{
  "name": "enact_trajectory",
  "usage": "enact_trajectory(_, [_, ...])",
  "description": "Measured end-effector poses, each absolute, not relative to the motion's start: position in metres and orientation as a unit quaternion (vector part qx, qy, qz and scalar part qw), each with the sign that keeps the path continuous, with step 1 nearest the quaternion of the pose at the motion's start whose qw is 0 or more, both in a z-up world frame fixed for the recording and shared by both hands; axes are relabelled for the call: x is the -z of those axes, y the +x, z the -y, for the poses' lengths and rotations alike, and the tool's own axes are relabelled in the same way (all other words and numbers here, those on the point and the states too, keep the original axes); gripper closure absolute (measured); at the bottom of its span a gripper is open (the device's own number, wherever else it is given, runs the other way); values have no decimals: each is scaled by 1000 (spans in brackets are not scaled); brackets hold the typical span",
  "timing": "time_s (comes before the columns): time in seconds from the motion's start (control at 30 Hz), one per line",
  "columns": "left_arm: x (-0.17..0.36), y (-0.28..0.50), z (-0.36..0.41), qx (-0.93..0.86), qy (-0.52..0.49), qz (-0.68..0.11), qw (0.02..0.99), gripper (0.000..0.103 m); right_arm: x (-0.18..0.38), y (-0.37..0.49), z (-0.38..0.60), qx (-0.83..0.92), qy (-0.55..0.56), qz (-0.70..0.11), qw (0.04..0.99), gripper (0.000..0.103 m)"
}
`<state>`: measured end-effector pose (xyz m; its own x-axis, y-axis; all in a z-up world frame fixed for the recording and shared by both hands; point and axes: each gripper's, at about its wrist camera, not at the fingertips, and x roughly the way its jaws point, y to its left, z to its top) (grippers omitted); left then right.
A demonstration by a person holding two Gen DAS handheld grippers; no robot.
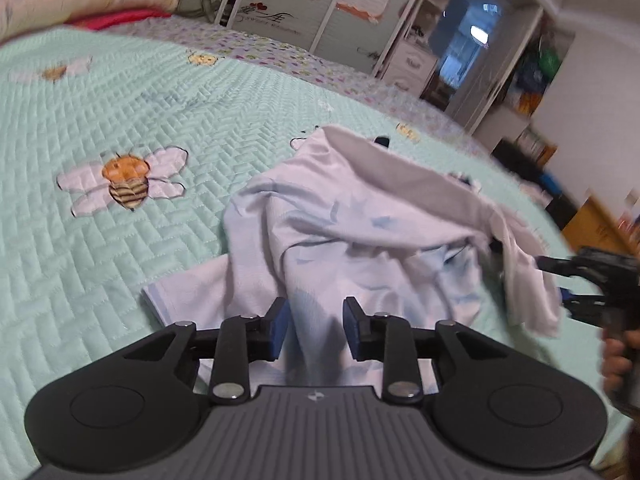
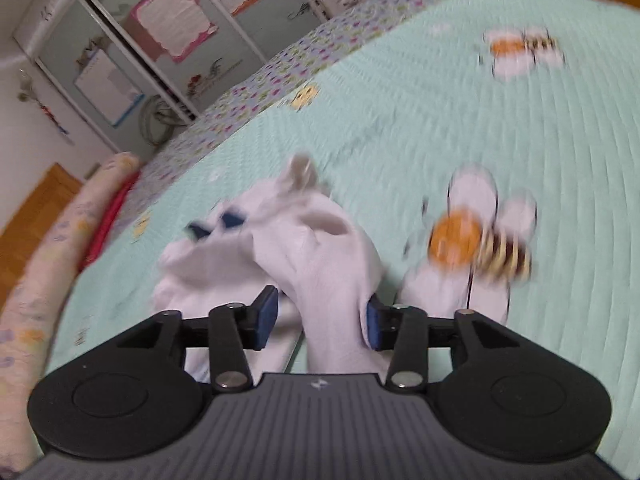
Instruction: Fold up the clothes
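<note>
Pale lilac shirt (image 1: 360, 240) lies crumpled on the mint quilted bed (image 1: 120, 112), its hem edge just beside the left hand-held gripper (image 1: 314, 326), whose fingers stand spread with cloth between them; bare quilt stretches leftward. From the right wrist, the right hand-held gripper (image 2: 322, 316) is spread too, a raised fold of shirt (image 2: 320, 248) between its pads, open quilt beyond.

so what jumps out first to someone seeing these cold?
The crumpled white garment heaped mid-bed on the mint quilted bedspread, right in front of both grippers. Next, the embroidered orange bee on the quilt, left of the garment in the left wrist view. Both the left gripper and right gripper have cloth between their pads.
</note>
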<state>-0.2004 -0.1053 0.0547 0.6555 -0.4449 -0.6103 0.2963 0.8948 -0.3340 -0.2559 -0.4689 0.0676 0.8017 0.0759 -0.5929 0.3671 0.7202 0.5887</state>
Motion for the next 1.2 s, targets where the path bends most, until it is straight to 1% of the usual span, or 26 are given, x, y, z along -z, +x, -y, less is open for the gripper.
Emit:
enact_trajectory(0.13, [-51,-200,107,199,-114,-367,901,66,-58,-294,446,63,397,-312,861,56])
enact_trajectory(0.17, [-50,-199,108,201,-119,-372,898,62,-57,-301,442,60,402,-314,858,56])
enact_trajectory(0.23, [-45,-195,114,190,-118,-384,896,60,-55,-314,435,52,413,-316,852,56])
enact_trajectory(0.27, [-41,-192,115,187,-125,-393,892,64,-55,-318,432,48,415,-319,851,56])
enact_trajectory(0.3, [-38,-190,117,184,-133,-403,887,93,-55,-321,430,44,416,-321,849,56])
enact_trajectory(0.37, [-40,-189,120,188,-150,-407,881,100,-54,-326,426,39,415,-328,848,56])
enact_trajectory(0.43, [-56,-196,124,204,-152,-391,885,100,-54,-330,423,40,416,-332,846,56])
enact_trajectory(0.53, [-98,-210,127,251,-168,-345,889,100,-55,-337,418,33,408,-335,849,56])
enact_trajectory(0.87, [-179,-246,97,285,-235,-268,890,100,-66,-351,392,-13,388,-347,854,55])
enact_trajectory(1.0, [-163,-257,90,275,-226,-309,882,100,-66,-353,387,-20,391,-353,849,53])
enact_trajectory(1.07, [-155,-262,88,272,-231,-328,875,100,-64,-353,384,-22,396,-357,846,48])
enact_trajectory(1.2, [-148,-268,91,273,-233,-345,868,100,-63,-349,371,-47,408,-369,834,47])
